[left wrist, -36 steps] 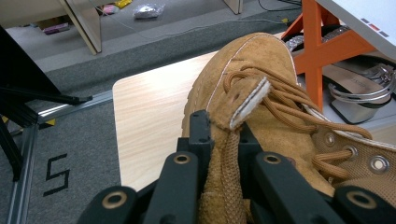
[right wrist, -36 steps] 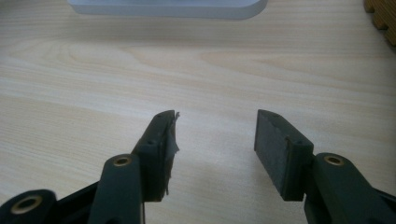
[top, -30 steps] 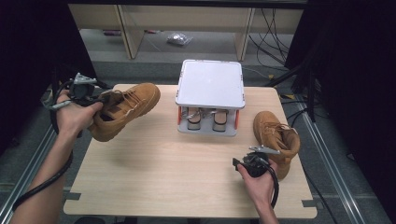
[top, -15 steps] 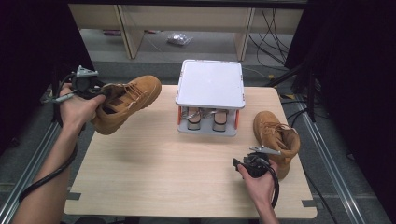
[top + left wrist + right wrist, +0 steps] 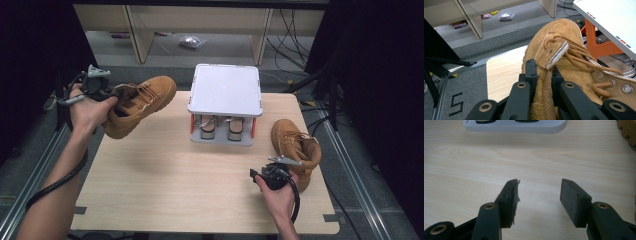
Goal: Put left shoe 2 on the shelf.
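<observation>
Nearest you, your right tool (image 5: 261,174) rests low over the near right part of the table (image 5: 165,175), its jaws spread with nothing between them, as the right gripper view shows above bare wood. Just to its right, touching the hand's far side, the second tan boot (image 5: 295,145) stands on the table near the right edge, toe pointing far.

Farther off and to the left, your left tool (image 5: 541,75) is pinching the first tan suede boot (image 5: 137,102) by the pull tab at its heel collar, jaws pressed on the fabric strip. The boot hangs clear of the table at the far left corner, its long axis running from the tool at the left toward the toe at the right, sole tilted down toward you.

That toe aims at the white-topped rack (image 5: 226,90) on orange posts at the far middle of the table, where two items sit on the lower shelf. The rack lies to the boot's right, well apart; if the boot is bound for it, the left hand is the nearer one, and the open wood between looks free of obstacles.
</observation>
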`<state>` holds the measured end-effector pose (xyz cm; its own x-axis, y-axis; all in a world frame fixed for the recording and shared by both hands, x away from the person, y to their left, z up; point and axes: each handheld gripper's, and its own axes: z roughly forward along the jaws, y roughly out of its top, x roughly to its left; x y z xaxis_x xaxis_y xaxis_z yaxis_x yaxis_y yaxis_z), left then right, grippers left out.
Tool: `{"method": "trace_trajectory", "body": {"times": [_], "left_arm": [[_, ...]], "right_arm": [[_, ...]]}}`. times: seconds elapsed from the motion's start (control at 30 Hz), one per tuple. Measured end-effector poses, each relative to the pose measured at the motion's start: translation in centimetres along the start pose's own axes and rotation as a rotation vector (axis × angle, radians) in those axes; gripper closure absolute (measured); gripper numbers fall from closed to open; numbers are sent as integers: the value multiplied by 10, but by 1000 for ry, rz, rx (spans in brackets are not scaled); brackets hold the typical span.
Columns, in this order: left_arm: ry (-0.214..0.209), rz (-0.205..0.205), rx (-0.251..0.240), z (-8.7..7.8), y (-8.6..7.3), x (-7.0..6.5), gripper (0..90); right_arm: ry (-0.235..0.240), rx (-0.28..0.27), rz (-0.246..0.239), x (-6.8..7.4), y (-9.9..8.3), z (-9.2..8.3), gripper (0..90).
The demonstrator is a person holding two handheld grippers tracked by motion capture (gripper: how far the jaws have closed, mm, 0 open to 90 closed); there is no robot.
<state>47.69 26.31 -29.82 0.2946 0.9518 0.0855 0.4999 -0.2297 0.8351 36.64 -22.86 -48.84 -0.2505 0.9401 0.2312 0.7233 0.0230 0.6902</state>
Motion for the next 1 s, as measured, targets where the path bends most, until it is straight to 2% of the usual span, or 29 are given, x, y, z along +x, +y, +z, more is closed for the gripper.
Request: {"method": "trace_trajectory", "body": {"times": [0.03,0.1,0.17,0.23,0.27,0.3,0.43,0.57,0.6,0.7,0.77,0.8,0.83,0.87,1.0], "left_arm": [[1,-5,-9,0,1,-1,832],[2,-9,-17,1,2,-1,832],[7,-5,-25,1,4,-2,832],[9,-3,-29,1,5,-3,832],[11,-2,-29,1,6,-4,832],[13,2,-26,1,7,-4,832],[2,-9,-30,4,10,-6,832],[-1,-10,-35,6,15,-9,832],[1,-4,-34,6,17,-10,832],[-1,-4,-38,7,21,-14,832],[-8,-12,-43,8,25,-15,832],[-9,-13,-43,8,27,-15,832],[-9,-10,-44,8,28,-16,832],[-13,-13,-48,8,30,-17,832],[-14,-15,-59,8,37,-20,832]], "right_arm": [[4,-16,-56,-4,-1,1,493],[8,-1,-8,0,0,1,493],[-9,17,31,4,0,-1,493],[2,3,23,3,1,-1,494],[0,-8,-18,-1,1,0,494],[-5,-13,-30,-1,1,0,494],[-2,-7,-14,-1,1,0,494],[-8,-10,-22,-1,1,0,493],[18,-8,-13,-1,1,-1,494],[-3,-17,-25,-1,1,0,493],[0,-18,-26,-1,1,0,493],[3,-12,-8,0,1,0,494],[0,-18,-26,-1,1,0,493],[6,-10,-10,0,1,0,493],[13,-11,-13,-1,1,-1,493]]}}
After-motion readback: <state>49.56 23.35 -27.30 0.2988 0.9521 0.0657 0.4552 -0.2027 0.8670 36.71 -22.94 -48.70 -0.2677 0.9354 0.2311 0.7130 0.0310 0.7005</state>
